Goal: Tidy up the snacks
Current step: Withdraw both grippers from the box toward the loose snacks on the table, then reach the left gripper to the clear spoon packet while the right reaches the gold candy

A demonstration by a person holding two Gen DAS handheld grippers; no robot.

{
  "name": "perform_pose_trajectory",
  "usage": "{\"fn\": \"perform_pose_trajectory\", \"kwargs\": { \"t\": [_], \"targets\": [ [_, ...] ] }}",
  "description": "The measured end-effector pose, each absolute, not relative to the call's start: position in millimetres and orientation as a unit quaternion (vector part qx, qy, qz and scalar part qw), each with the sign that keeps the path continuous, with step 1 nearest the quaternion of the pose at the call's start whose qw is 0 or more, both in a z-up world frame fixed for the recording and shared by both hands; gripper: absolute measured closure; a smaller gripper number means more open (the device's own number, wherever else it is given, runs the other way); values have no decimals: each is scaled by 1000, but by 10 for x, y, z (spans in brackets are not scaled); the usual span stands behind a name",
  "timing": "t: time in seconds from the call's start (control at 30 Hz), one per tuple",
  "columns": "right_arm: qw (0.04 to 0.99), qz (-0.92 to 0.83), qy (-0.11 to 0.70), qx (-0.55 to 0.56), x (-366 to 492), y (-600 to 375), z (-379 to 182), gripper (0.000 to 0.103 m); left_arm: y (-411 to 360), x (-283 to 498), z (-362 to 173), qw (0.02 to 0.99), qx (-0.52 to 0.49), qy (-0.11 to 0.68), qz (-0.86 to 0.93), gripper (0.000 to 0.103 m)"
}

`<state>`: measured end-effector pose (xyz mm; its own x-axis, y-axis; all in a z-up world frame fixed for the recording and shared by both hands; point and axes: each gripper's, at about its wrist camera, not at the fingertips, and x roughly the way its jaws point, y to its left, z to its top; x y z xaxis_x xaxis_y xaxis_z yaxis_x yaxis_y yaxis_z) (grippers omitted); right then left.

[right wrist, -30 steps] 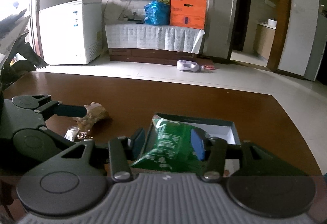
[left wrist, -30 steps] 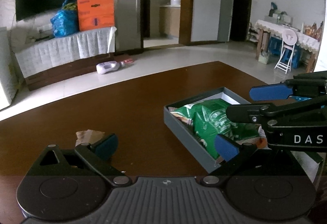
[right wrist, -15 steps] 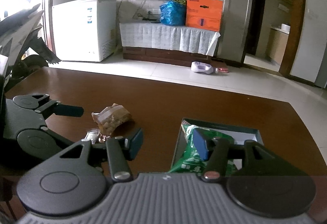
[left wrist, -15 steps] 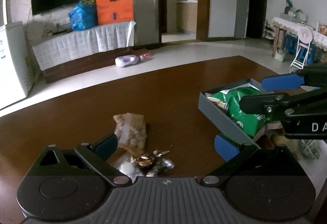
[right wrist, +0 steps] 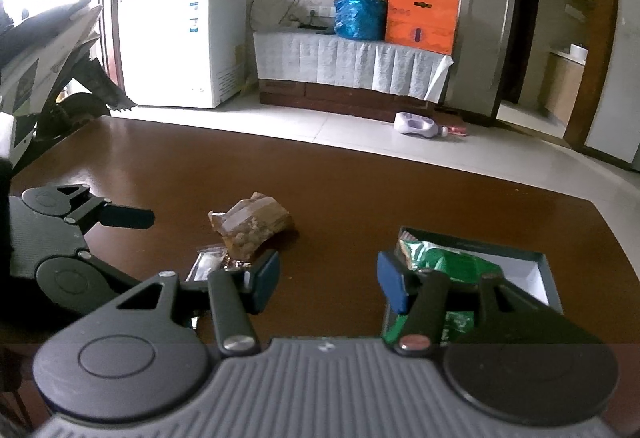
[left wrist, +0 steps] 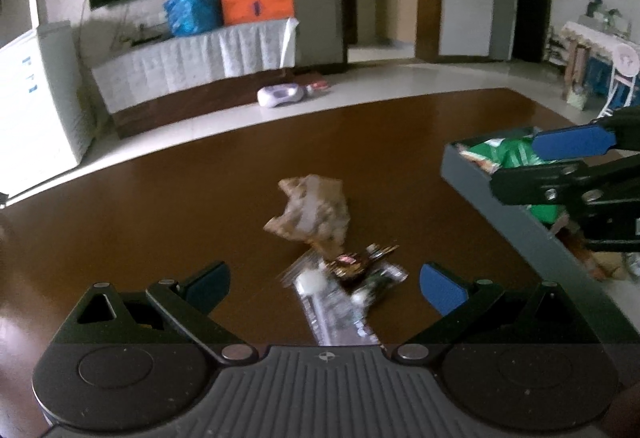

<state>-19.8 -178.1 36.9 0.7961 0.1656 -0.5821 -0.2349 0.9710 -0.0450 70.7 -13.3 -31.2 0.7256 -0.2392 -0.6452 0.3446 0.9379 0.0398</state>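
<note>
I had both tongs over the dark brown wooden table (left wrist: 200,206). My left gripper (left wrist: 324,284) stood wide apart, its blue pads (left wrist: 442,292) clear of everything; between and just beyond them lay a small heap of snacks: a crinkled tan bag of nuts (left wrist: 312,214), a clear wrapper with a white sweet (left wrist: 332,308) and a dark foil candy wrapper (left wrist: 352,264), all resting on the wood and touched by nothing. My right gripper (right wrist: 328,278) was released too, parted about halfway with its jaws having just widened a little, and only bare table showed between them. Its right pad (right wrist: 390,286) sat just beside the near left corner of the grey rectangular box (right wrist: 536,262), apart from the green snack packet (right wrist: 444,266) lying inside that box at the table's right. The tan bag lay farther off, left of centre in that view.
</note>
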Motion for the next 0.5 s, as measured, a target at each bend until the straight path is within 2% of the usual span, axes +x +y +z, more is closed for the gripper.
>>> {"fn": "perform_pose_trajectory", "kwargs": {
  "t": [0.5],
  "targets": [
    [935,133,323,-65,-55,-1569,147,48,3,779,-491,916,73,373,-132,1]
  ]
}}
